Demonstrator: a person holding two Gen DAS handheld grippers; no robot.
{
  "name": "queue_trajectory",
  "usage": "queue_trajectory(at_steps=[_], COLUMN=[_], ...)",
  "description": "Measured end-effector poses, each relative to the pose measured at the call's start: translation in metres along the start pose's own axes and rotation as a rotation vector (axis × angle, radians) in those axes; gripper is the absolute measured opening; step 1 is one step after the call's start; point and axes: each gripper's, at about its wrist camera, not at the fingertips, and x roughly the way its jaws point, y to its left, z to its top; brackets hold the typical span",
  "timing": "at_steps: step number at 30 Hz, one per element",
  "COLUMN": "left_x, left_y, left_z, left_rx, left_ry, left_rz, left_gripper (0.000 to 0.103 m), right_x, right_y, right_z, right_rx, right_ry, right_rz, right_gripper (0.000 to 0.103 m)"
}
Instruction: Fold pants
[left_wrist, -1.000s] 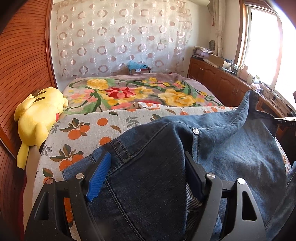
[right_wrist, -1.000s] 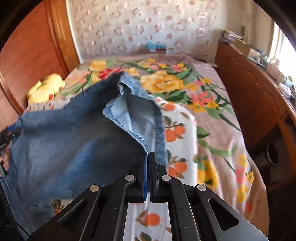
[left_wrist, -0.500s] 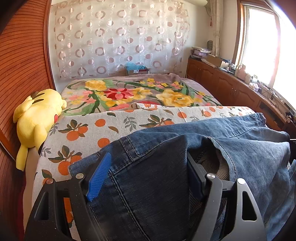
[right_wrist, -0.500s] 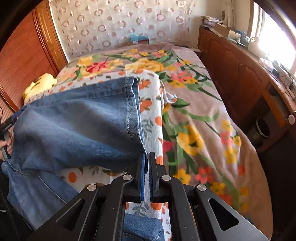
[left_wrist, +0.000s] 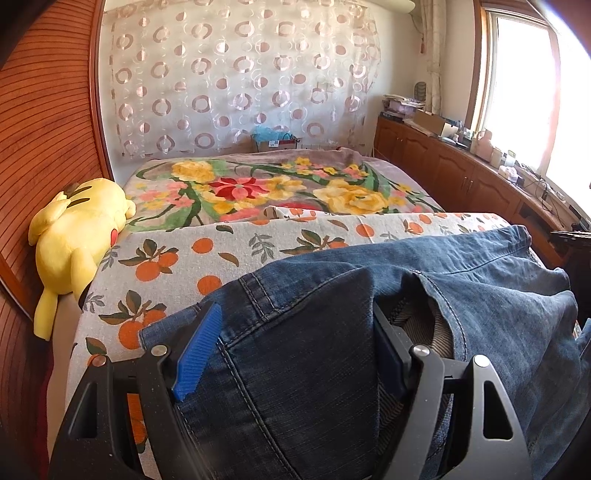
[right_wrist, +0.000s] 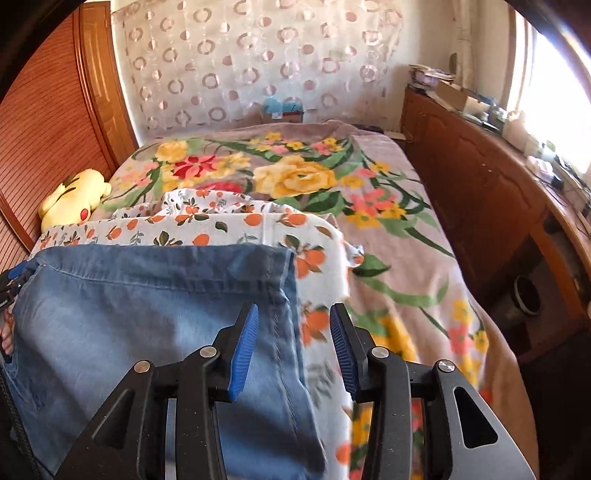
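While no brand or readable writing shows in the left wrist view, the left gripper (left_wrist: 295, 350) has its fingers (left_wrist: 197, 354) clenched on a thick bunch of the jeans (left_wrist: 314, 369) at the waistband, as a second ago; the far leg, raised then, now lies flat on the orange-print sheet (left_wrist: 177, 251) of the bed (left_wrist: 258, 188).

From the right wrist view, the right gripper (right_wrist: 291, 347) has just been opening: its fingers (right_wrist: 242, 349) stand released, the hem of the jeans (right_wrist: 129, 317) lying under them, dropped onto the sheet.

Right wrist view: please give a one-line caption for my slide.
Right tool just opening above the folded blue denim pants on the orange-print sheet.
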Motion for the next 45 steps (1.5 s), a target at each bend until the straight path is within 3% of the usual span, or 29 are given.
queue_trajectory(at_steps=[7, 13, 15, 19, 21, 22, 23, 27, 29, 33, 36, 38, 45], left_x=[-0.021, -0.044, -0.044, -0.033, -0.023, -0.019, -0.014, -0.003, -0.002, -0.006, -0.01, -0.016, -0.065], left_y=[0.007, 0.021, 0.026, 0.043, 0.05, 0.052, 0.054, 0.058, 0.056, 0.051, 0.046, 0.043, 0.047], left_z=[0.001, -0.009, -0.012, -0.013, -0.012, -0.012, -0.013, -0.016, -0.018, -0.017, -0.017, -0.014, 0.021], left_rx=[0.013, 0.026, 0.022, -0.039, -0.067, -0.076, -0.085, -0.102, -0.098, -0.095, -0.072, -0.065, -0.098], left_ry=[0.025, 0.048, 0.059, 0.086, 0.099, 0.11, 0.132, 0.17, 0.174, 0.162, 0.155, 0.132, -0.056], left_rz=[0.052, 0.101, 0.135, 0.13, 0.111, 0.098, 0.077, 0.044, 0.035, 0.006, 0.0, -0.011, 0.003], left_gripper=[0.077, 0.077, 0.077, 0.077, 0.067, 0.054, 0.049, 0.047, 0.042, 0.028, 0.009, 0.003, 0.003], right_x=[0.064, 0.076, 0.074, 0.072, 0.068, 0.067, 0.066, 0.063, 0.062, 0.058, 0.054, 0.048, 0.01], right_y=[0.002, 0.002, 0.004, 0.003, 0.002, 0.003, 0.004, 0.006, 0.006, 0.009, 0.009, 0.009, 0.0], right_z=[0.028, 0.041, 0.044, 0.044, 0.043, 0.043, 0.042, 0.038, 0.037, 0.035, 0.034, 0.033, 0.04], right_rx=[-0.041, -0.074, -0.075, -0.073, -0.068, -0.068, -0.07, -0.076, -0.08, -0.086, -0.083, -0.081, -0.032], right_ry=[0.044, 0.078, 0.083, 0.081, 0.072, 0.068, 0.067, 0.056, 0.055, 0.038, 0.023, 0.002, -0.146], right_rz=[0.028, 0.057, 0.06, 0.062, 0.068, 0.071, 0.069, 0.065, 0.07, 0.069, 0.072, 0.07, 0.03], right_gripper=[0.042, 0.042, 0.042, 0.042, 0.042, 0.042, 0.042, 0.02, 0.015, 0.014, 0.013, 0.013, 0.011])
